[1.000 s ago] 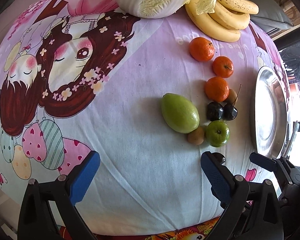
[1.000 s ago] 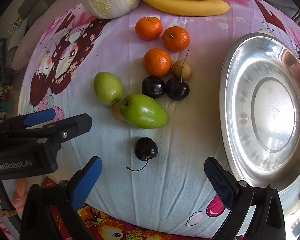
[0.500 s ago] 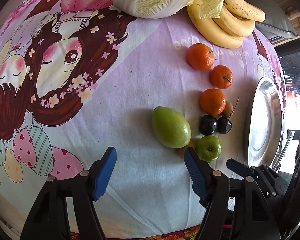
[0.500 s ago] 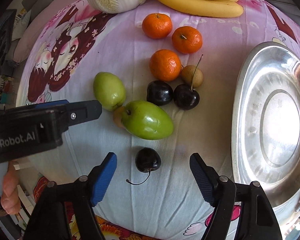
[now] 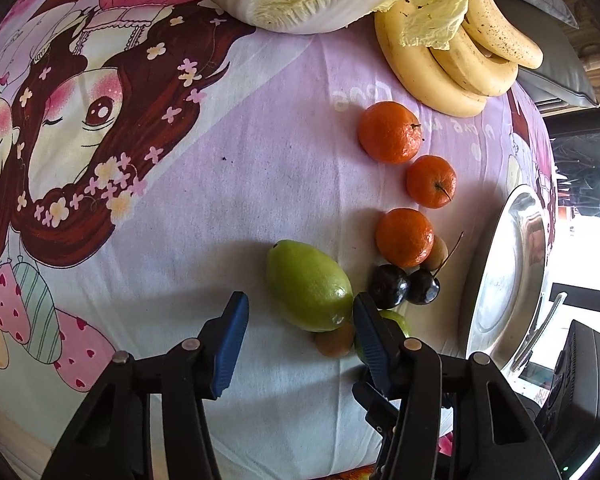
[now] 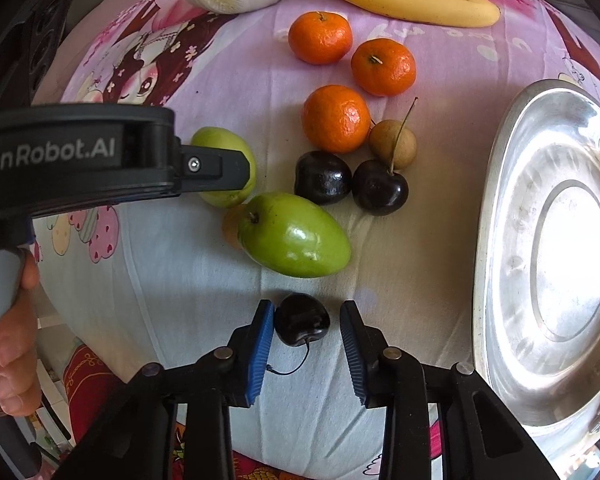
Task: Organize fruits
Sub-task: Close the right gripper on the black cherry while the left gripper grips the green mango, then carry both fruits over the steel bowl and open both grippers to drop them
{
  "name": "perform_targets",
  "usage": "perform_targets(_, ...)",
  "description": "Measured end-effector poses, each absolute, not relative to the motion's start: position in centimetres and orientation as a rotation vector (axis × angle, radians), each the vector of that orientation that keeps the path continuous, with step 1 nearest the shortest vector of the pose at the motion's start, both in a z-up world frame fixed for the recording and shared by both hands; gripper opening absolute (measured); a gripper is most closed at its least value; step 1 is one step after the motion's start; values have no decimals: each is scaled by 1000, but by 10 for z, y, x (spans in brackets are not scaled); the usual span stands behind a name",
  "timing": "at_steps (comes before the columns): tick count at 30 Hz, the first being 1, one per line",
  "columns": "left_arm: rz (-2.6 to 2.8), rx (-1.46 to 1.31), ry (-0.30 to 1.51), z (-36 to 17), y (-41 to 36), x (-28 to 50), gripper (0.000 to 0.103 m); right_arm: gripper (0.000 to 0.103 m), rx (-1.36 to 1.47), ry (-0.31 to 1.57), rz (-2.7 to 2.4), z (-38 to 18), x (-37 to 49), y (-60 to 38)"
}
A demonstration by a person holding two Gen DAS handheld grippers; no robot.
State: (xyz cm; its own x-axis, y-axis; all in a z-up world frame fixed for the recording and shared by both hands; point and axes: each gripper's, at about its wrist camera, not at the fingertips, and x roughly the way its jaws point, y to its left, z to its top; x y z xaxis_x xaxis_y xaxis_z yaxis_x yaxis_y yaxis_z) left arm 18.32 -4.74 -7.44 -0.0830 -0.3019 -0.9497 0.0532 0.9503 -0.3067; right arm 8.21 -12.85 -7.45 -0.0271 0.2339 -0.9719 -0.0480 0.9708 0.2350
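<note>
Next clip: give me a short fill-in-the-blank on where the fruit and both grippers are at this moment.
1. The right gripper is open around a dark ____.
2. The metal plate holds ____ fruit.
3. The number of oranges on the cloth is ____.
4. The left gripper is open beside a ____-coloured mango.

Missing words: cherry; no; three; green

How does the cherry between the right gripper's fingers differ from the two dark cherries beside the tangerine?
The lone cherry lies apart, near the cloth's front edge, inside the open right gripper; the cherry pair touch each other beside a tangerine. The lone one's stem trails toward the camera; the one visible stem in the pair rises upward. All are dark and glossy.
</note>
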Motion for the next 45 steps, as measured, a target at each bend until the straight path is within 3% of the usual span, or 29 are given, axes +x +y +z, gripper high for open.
perform_targets(6,-284,-238,1643,-95,-64,198,46,30,147,1585,235,-71,77,-126)
perform_targets(29,-177,-169,1611,-100,-51,197,44,30,225,1543,196,-26,43,-191)
perform_targets(45,-239,-98,1540,-52,-99,165,44,30,349,1469,43,9,43,-279)
